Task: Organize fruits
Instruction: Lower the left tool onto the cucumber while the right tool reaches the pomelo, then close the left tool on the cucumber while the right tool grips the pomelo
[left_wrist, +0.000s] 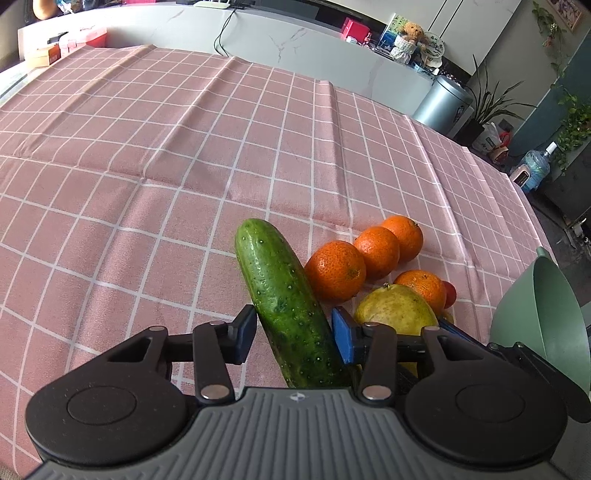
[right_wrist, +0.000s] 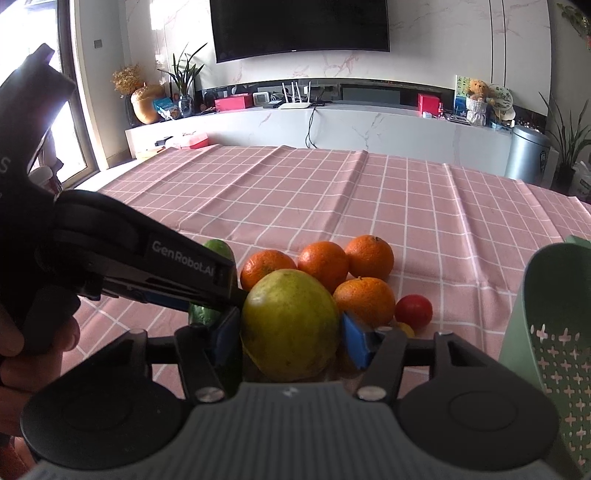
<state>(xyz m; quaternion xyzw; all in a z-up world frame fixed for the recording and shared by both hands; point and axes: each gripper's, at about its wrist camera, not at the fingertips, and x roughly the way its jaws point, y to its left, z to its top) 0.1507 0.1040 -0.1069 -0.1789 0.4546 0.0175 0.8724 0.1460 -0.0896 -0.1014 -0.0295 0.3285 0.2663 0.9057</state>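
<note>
both my grippers sit at the fruit pile, each around one piece.

my left gripper (left_wrist: 293, 330) has its jaws pinching the cucumber (left_wrist: 284, 299); my right gripper (right_wrist: 290, 338) pinches the yellow-green fruit (right_wrist: 290, 328). just beyond lie four oranges (right_wrist: 325, 264) and a tomato (right_wrist: 413, 311) on the pink cloth (left_wrist: 147, 147), a green basket (right_wrist: 554, 332) to the right.

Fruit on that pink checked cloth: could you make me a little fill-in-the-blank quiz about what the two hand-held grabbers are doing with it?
1. The left gripper has its fingers on either side of the long green ____.
2. The right gripper has the yellow-green fruit between its blue ____.
3. Behind them the cloth holds ____ oranges.
4. Beside the nearest orange lies a small ____ tomato.

Missing words: cucumber; fingers; four; red
</note>
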